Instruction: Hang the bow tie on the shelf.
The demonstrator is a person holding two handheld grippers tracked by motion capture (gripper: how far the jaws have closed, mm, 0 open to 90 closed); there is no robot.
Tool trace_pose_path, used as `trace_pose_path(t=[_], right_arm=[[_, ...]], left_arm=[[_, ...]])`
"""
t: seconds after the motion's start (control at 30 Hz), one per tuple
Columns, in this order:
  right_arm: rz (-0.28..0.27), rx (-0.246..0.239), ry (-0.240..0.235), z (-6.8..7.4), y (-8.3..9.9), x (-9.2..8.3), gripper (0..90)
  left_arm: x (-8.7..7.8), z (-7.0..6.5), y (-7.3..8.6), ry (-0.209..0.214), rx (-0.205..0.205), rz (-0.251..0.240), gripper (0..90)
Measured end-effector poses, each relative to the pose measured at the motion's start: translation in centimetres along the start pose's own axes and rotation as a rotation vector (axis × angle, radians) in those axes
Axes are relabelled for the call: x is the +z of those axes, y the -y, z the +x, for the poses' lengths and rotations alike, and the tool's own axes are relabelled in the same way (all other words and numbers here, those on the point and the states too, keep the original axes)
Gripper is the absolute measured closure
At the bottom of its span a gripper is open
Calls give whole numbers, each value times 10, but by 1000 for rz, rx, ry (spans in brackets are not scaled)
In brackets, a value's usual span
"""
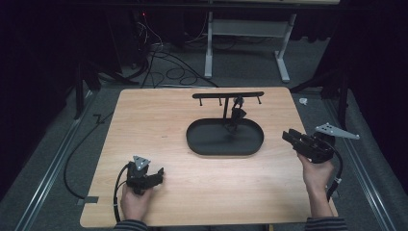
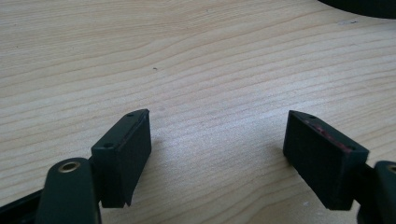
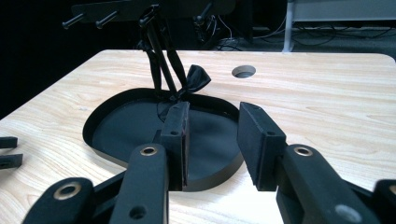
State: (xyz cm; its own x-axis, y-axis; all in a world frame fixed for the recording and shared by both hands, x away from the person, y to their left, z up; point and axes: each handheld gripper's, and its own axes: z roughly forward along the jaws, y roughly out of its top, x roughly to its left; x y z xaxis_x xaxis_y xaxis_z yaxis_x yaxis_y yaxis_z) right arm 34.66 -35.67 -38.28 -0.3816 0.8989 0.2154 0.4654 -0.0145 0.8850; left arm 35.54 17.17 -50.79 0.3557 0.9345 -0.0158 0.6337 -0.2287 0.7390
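We see a table (image 1: 159, 139) of pale wood, its grain running in long streaks, smooth with a soft satin sheen. The oval tray (image 1: 199, 144) looks like matt black metal or plastic; we cannot tell which. Its stand (image 1: 228, 95) has the same dull black finish. The bow tie (image 3: 195, 78) hanging there looks like black cloth with a slight gloss. The left gripper (image 2: 217, 154) has matt black plastic pads, faintly rough.
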Motion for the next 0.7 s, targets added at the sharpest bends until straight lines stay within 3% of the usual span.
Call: trace_pose_path(t=[0.7], right_arm=[[20, -2, -30, 9, 23, -5, 659]], left_arm=[[0, 0, 0, 0, 0, 0, 238]])
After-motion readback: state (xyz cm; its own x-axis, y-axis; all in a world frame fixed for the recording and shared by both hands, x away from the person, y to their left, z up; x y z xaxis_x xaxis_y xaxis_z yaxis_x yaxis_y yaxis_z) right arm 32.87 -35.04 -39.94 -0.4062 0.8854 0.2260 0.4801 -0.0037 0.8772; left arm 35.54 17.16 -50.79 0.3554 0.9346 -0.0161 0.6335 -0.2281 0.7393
